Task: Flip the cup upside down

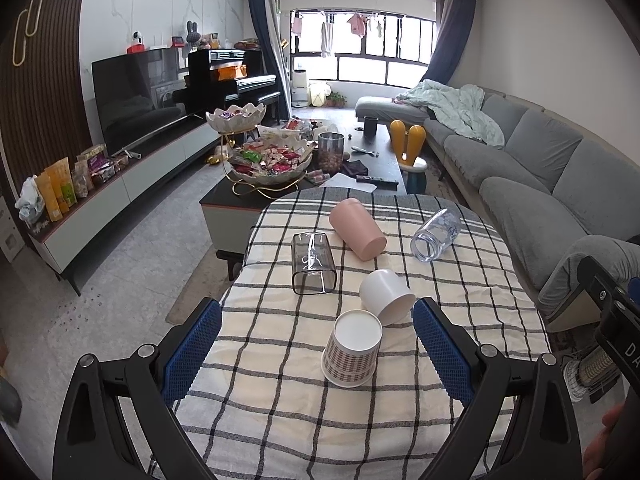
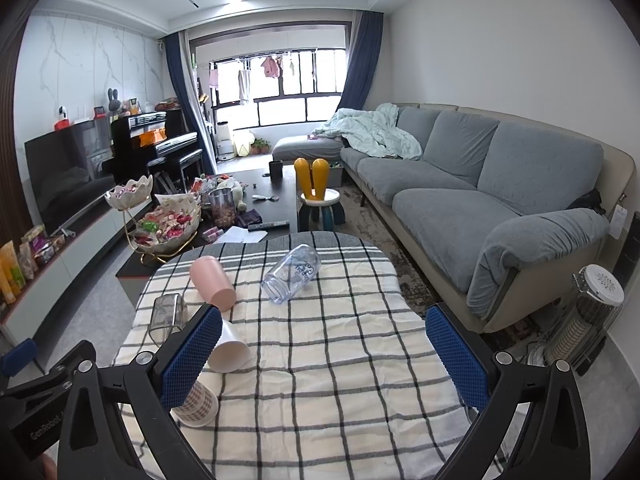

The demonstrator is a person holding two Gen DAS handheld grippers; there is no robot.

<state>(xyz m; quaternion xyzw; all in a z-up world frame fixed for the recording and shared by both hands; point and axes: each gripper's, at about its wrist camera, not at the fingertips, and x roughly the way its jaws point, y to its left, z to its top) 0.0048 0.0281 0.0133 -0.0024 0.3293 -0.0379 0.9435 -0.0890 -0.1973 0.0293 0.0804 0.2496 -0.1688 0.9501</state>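
Note:
A checked paper cup (image 1: 352,349) stands upside down on the plaid tablecloth (image 1: 280,420), between the wide-open fingers of my left gripper (image 1: 316,344). A white cup (image 1: 386,296) lies on its side just behind it. A pink cup (image 1: 357,229), a clear square glass (image 1: 313,263) and a clear bottle-like cup (image 1: 436,234) also lie on their sides. My right gripper (image 2: 324,354) is open and empty above the cloth (image 2: 340,380). Its left finger (image 2: 191,356) partly hides the paper cup (image 2: 198,404) and the white cup (image 2: 228,350). The pink cup (image 2: 212,282) and clear bottle-like cup (image 2: 291,274) lie beyond.
A dark coffee table (image 1: 384,156) with snack bowls (image 1: 272,160) stands behind the small table. A grey sofa (image 2: 500,200) runs along the right, with a heater (image 2: 588,320) on the floor by its arm. A TV cabinet (image 1: 120,184) lines the left wall.

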